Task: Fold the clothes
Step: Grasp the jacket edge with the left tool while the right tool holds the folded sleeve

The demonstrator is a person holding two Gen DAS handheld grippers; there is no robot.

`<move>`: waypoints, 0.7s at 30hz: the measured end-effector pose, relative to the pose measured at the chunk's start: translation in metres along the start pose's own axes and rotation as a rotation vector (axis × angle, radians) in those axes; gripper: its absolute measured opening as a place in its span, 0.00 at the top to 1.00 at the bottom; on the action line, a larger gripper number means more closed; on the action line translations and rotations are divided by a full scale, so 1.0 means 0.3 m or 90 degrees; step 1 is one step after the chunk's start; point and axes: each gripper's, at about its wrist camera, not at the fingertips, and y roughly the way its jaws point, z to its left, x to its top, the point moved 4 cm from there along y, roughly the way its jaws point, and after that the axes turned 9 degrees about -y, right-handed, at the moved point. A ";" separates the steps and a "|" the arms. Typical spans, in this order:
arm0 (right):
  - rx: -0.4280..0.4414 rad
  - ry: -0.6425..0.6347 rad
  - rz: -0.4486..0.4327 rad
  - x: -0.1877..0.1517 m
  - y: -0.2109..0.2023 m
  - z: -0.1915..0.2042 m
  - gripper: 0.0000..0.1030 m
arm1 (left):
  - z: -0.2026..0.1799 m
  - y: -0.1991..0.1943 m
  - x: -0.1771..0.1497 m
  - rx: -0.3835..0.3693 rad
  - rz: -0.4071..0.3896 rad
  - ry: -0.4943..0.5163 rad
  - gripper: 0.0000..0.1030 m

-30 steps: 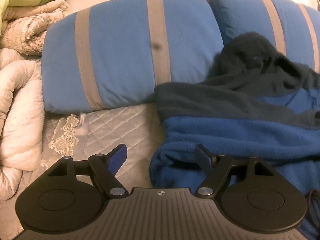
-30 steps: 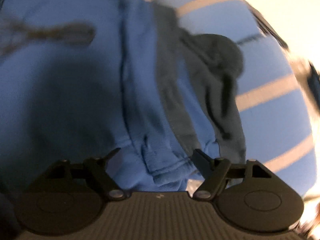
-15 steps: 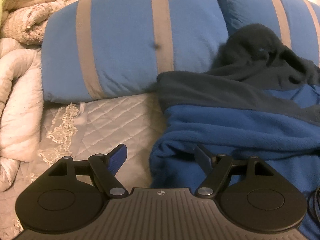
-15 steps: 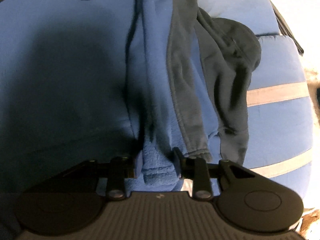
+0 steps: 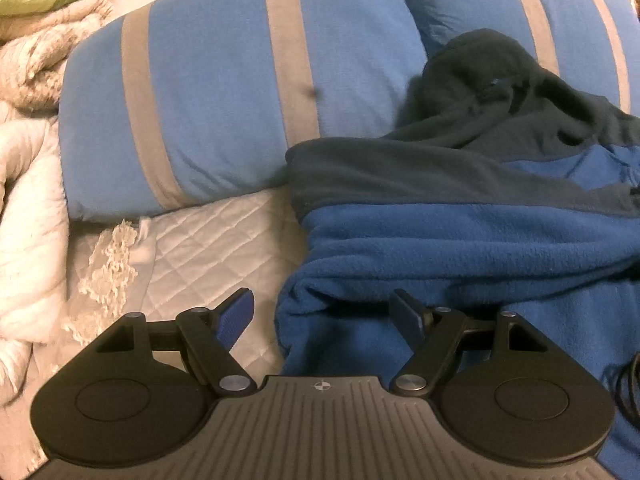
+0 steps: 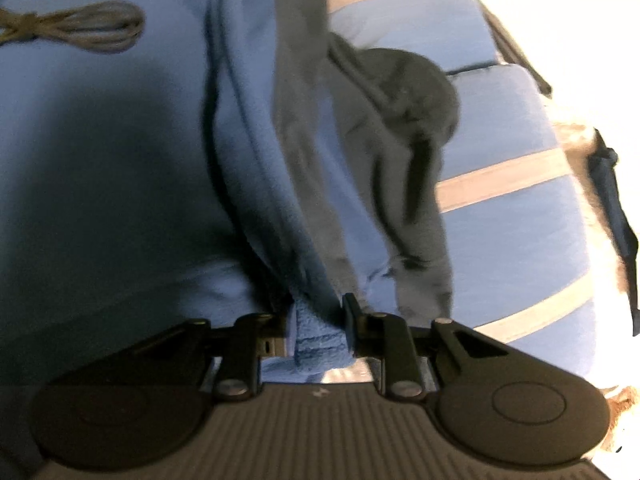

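Observation:
A blue fleece garment [image 5: 472,248] with a dark grey band and a dark hood [image 5: 484,76] lies on the bed against the pillows. My left gripper [image 5: 324,312] is open; its jaws straddle the garment's left edge without closing. In the right wrist view my right gripper [image 6: 316,320] is shut on a blue fleece edge [image 6: 316,340] of the same garment [image 6: 120,160], which stretches away from it with the dark hood [image 6: 404,92] beyond.
Two blue pillows with grey stripes [image 5: 224,92] stand at the head of the bed. A quilted white cover [image 5: 192,248] lies under the garment. Rolled cream blankets [image 5: 28,200] pile at the left. A coiled cord [image 6: 92,32] lies on the garment.
My right gripper closed on the fleece edge and now lifts it. My left gripper stayed open and the view shifted slightly.

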 end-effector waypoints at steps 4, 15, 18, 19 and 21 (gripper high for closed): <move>-0.013 0.016 -0.003 0.001 -0.016 -0.028 0.77 | -0.041 -0.020 -0.011 -0.011 -0.031 0.112 0.28; -0.041 0.061 0.012 0.006 -0.017 -0.157 0.77 | -0.125 0.017 -0.089 0.027 -0.045 0.309 0.28; -0.055 0.060 0.013 0.010 -0.020 -0.187 0.77 | -0.123 0.053 -0.104 0.063 -0.055 0.357 0.28; -0.062 0.057 0.013 0.011 -0.021 -0.194 0.76 | -0.125 0.065 -0.111 0.076 -0.060 0.377 0.28; -0.071 0.055 0.013 0.008 -0.021 -0.210 0.76 | -0.127 0.079 -0.120 0.090 -0.067 0.401 0.28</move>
